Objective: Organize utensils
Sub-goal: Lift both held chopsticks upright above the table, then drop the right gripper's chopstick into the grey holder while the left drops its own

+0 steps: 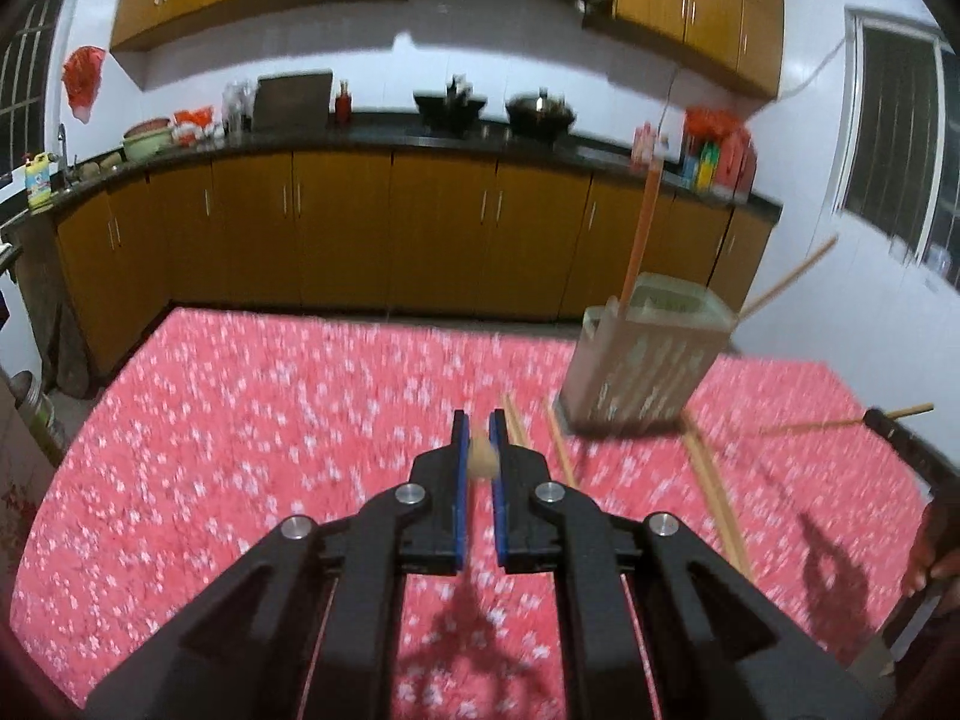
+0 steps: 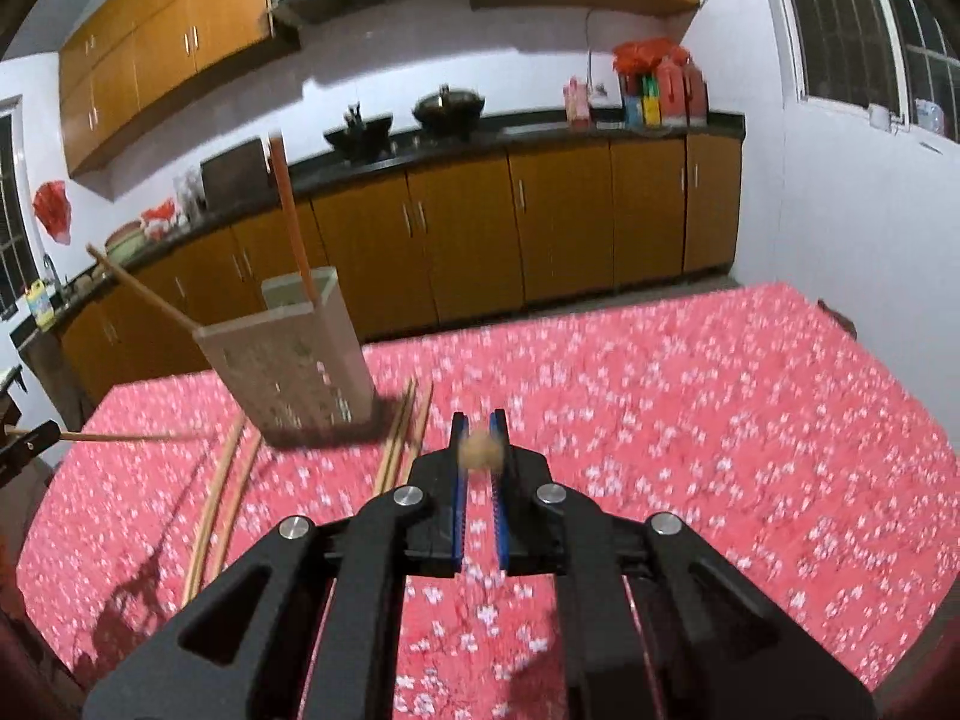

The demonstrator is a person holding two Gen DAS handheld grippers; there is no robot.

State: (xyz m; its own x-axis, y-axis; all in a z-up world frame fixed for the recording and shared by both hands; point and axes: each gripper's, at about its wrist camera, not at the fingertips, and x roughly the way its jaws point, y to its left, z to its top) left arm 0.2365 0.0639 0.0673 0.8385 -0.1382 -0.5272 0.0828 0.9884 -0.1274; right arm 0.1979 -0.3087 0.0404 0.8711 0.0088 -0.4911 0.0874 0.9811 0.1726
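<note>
Chopstick, end-on (image 1: 483, 461): clamped between the blue pads of the left gripper (image 1: 480, 444), raised above the tablecloth (image 1: 252, 420).
Second chopstick (image 2: 480, 451): pinched likewise in the right gripper (image 2: 480, 447).
Loose chopsticks: one pair (image 1: 717, 492) flat on the cloth right of the left jaws; another pair (image 2: 403, 441) just left of the right jaws.
Utensil holder (image 1: 642, 360): perforated, upright, ahead and right of the left jaws; orange stick (image 1: 641, 228) and a leaning chopstick (image 1: 789, 279) inside.
Kitchen cabinets (image 1: 360, 228) beyond.
</note>
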